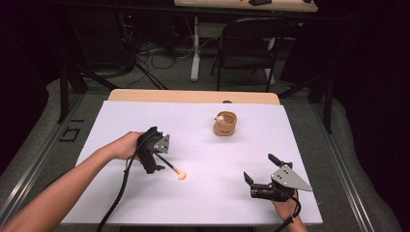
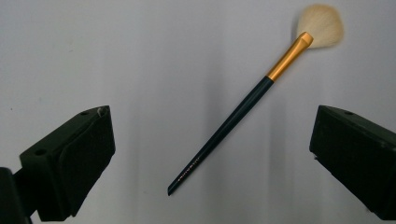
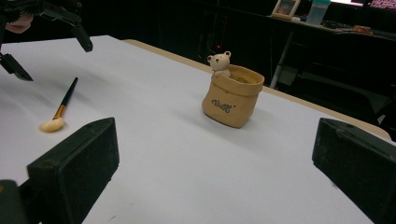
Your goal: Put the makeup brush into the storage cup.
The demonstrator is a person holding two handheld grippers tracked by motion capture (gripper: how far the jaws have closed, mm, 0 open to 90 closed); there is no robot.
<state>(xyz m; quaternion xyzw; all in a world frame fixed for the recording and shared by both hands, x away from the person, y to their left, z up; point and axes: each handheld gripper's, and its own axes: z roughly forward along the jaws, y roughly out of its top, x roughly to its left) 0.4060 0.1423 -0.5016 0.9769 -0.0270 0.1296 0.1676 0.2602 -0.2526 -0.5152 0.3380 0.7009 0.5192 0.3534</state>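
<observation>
A makeup brush (image 1: 170, 166) with a dark handle, gold ferrule and pale bristles lies flat on the white table sheet (image 1: 203, 198). My left gripper (image 1: 153, 151) hovers over its handle end, open. In the left gripper view the brush (image 2: 233, 121) lies slantwise between the wide-apart jaws of that gripper (image 2: 211, 114), touching neither. A tan sack-shaped pot (image 1: 225, 124) with a small bear on its rim stands upright farther back. My right gripper (image 1: 259, 167) rests open at the front right, facing the pot (image 3: 232, 95) and the brush (image 3: 63, 105); nothing is between its jaws (image 3: 217, 136).
The table's wooden far edge (image 1: 193, 95) borders a dark floor with a folding chair (image 1: 249, 48) and cables behind. Black cables trail from both grippers toward the front edge. The left gripper (image 3: 51, 58) hangs above the sheet at the top left of the right gripper view.
</observation>
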